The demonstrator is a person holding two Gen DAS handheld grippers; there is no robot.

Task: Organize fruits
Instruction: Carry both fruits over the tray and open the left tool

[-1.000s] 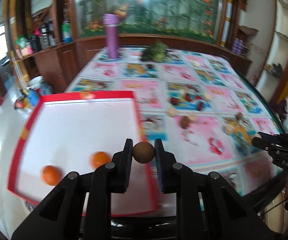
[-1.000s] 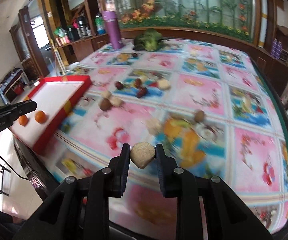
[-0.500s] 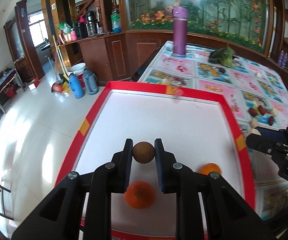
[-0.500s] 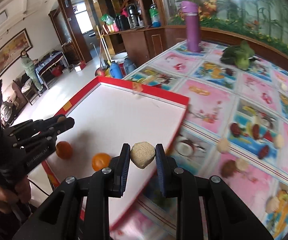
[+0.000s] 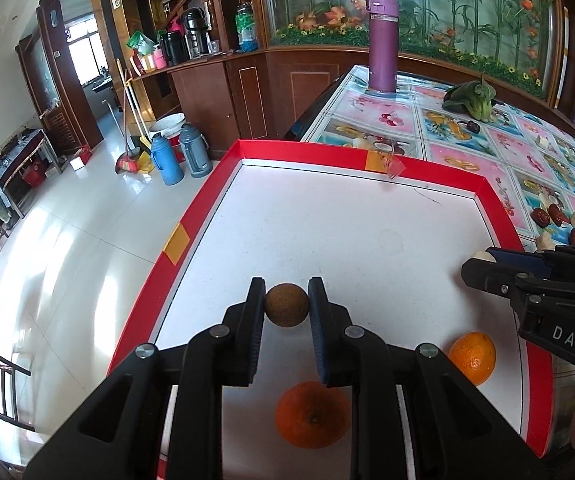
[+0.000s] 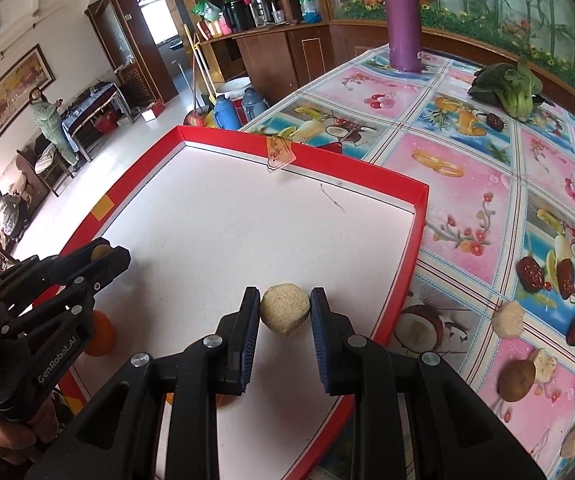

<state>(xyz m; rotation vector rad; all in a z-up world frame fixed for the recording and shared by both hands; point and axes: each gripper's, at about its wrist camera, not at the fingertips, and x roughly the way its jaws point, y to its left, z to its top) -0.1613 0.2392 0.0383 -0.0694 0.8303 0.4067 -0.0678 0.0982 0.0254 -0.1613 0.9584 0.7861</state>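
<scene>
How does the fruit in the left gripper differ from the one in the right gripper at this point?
The brown fruit in the left gripper is dark and evenly round; the pale fruit in the right gripper is beige and lumpier, narrowing toward its bottom. The brown one's skin looks finely speckled, the pale one's grainy and matte. Both are small, pinched between the pads, and held over the red-rimmed tray.

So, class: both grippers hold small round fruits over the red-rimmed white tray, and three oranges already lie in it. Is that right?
Not quite: only two oranges lie in the red-rimmed white tray, as the left wrist view shows. The left gripper holds a brown round fruit, the right gripper a pale beige one.
</scene>
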